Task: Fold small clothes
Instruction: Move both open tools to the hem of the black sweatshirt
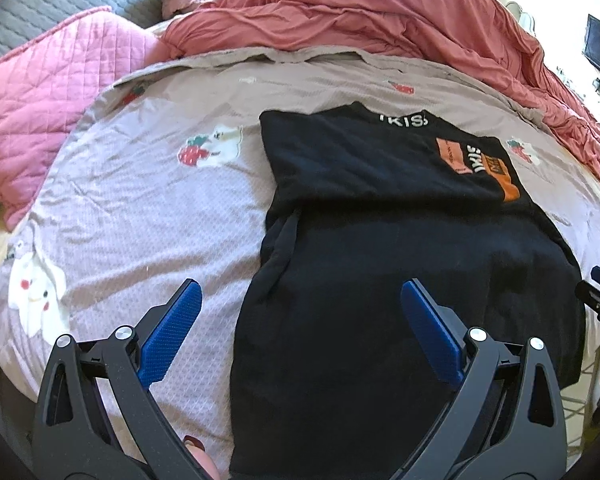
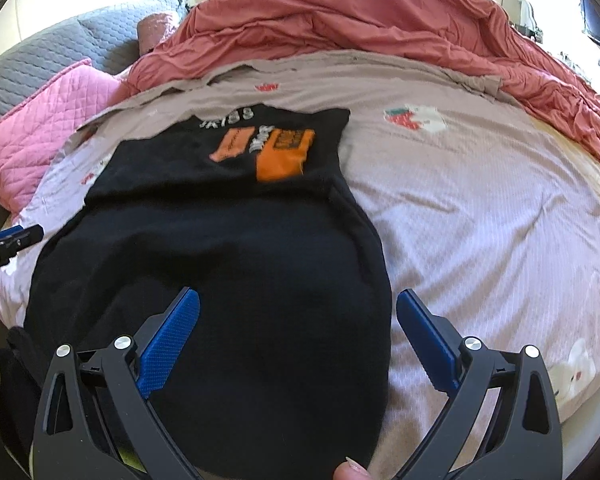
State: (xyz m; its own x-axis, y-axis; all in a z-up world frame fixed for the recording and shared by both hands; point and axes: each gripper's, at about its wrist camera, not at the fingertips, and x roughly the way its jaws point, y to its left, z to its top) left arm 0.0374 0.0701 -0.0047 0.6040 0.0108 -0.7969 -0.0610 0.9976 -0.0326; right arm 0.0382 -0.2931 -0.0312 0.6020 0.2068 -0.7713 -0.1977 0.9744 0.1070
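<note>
A black T-shirt (image 1: 400,248) lies flat on the bed sheet (image 1: 140,220), filling the centre and lower right of the left wrist view and the centre-left of the right wrist view. Its printed chest, with orange patches (image 2: 284,152), lies toward the top of both frames, and the hem reaches down to the bottom edge. Both sides already seem turned in, so the shirt forms a long narrow strip.

The left gripper (image 1: 300,300) hangs with its blue pads spread wide, empty, over the strip's left edge near the hem. The right gripper (image 2: 298,308) is likewise wide and empty, over the strip's lower right part.

The step in hand looks like taking the hem to fold it up toward the collar. To do it well, each gripper should pinch all layers at its own hem corner, both at the same height, so the turned-in sides do not slip open. Lift only slightly, carry both corners evenly, and lay them square on the shoulders. The pink quilt (image 1: 40,100) and red duvet (image 1: 380,12) lie well apart, so nothing crowds the fold.
</note>
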